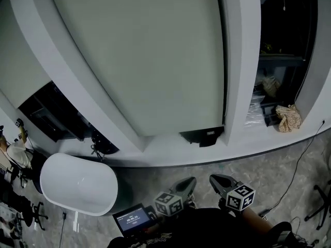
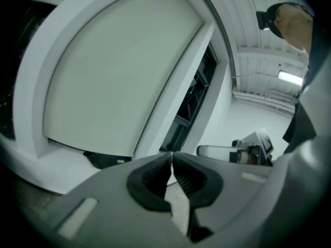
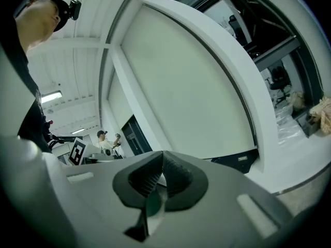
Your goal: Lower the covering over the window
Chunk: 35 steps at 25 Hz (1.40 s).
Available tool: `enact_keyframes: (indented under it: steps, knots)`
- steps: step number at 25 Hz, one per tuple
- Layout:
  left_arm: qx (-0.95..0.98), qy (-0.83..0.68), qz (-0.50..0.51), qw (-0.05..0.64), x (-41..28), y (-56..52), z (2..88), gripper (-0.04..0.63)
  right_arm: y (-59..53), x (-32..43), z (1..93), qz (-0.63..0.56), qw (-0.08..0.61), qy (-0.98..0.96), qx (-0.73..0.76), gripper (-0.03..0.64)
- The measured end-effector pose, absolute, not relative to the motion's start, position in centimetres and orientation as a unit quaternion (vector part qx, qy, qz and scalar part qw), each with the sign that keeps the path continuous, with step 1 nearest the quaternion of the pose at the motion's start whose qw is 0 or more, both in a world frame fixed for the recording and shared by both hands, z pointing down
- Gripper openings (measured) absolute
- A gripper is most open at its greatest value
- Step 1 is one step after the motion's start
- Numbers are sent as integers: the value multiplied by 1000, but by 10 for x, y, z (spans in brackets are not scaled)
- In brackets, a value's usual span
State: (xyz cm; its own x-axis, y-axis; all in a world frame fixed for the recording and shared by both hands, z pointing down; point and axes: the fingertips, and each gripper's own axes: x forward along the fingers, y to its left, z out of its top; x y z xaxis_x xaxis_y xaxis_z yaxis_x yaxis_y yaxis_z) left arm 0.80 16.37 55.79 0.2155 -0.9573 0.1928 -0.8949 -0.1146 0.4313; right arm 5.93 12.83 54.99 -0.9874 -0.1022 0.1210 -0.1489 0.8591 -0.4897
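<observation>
Head view is showing the blind (image 1: 145, 61) hanging almost down to the sill (image 1: 168, 150), while the left gripper (image 1: 190, 181) and right gripper (image 1: 213, 179) are hovering below the sill, both pressed together and empty, probably because little lowering is remaining.

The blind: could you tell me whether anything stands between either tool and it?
Nothing visible does. The left tool and right tool, both shut and empty, face the blind across the floor; the white tub sits off left.
</observation>
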Motion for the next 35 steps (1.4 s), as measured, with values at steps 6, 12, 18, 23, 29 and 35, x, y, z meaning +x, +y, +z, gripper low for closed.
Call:
enact_keyframes:
  steps: [6,12,18,23,29,35]
  knots:
    - [741,-629,-48,232,49,203,550,11,166,91,547,268,37,-962,47,8]
    - [728,-642,-45,235,52,231,548,11,195,92,555,288,39,-957,23,8]
    - [715,-652,-51,247,35,257,548,11,219,71,559,292,46,-955,11,8]
    - [716,-645,-74,258,8,276,558,10,232,52,556,297,53,-953,30,8]
    - [730,-628,-80,258,-15,285,554,6,244,34,551,285,53,-955,57,8]
    - [740,-618,-82,253,-33,289,554,6,258,23,554,281,58,-955,73,8]
